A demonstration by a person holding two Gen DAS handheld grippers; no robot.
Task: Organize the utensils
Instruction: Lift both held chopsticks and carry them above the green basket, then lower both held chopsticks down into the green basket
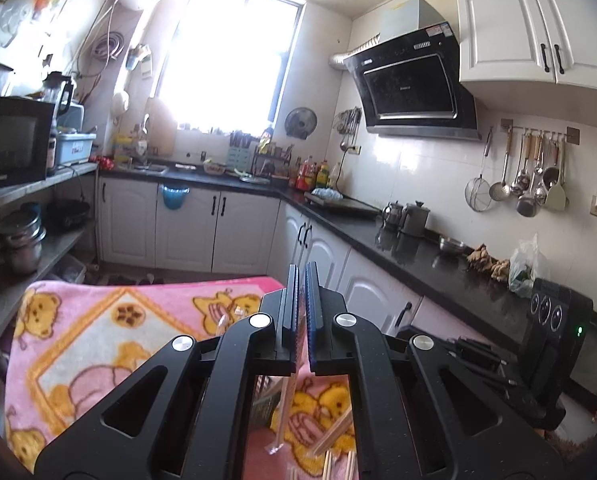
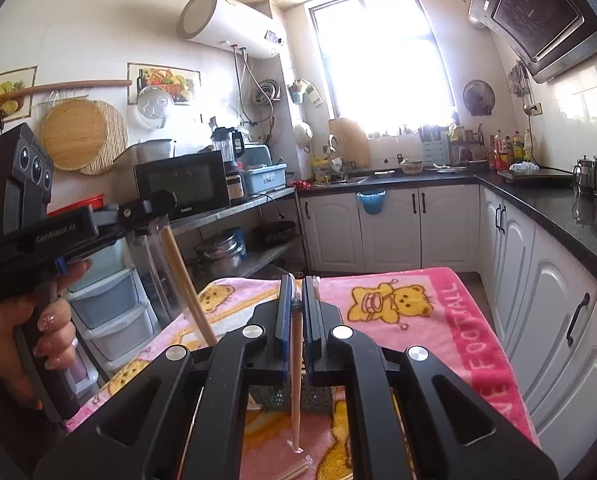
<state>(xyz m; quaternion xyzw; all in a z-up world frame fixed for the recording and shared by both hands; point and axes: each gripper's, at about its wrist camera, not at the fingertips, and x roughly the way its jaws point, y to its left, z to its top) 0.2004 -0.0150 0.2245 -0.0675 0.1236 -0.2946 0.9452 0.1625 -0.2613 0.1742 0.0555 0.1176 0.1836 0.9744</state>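
My left gripper (image 1: 302, 272) is shut on a wooden chopstick in a clear wrapper (image 1: 285, 400), which hangs down below the fingers. The right wrist view shows that gripper (image 2: 148, 208) at the left, held by a hand, its wrapped chopstick (image 2: 186, 280) slanting down. My right gripper (image 2: 297, 280) is shut on another wrapped chopstick (image 2: 296, 380) that hangs almost straight down over a grey slotted utensil basket (image 2: 318, 400). Both grippers are raised above a pink bear-print towel (image 2: 418, 320). Several loose chopsticks (image 1: 334, 436) lie on the towel (image 1: 98, 340) near its front edge.
A black countertop (image 1: 418, 256) with kettles and white cabinets runs along the right. On the left stands a steel shelf with a microwave (image 2: 182, 184) and pots, with plastic drawers (image 2: 110, 304) below. A black device with three dials (image 1: 550, 312) sits to the right of the towel.
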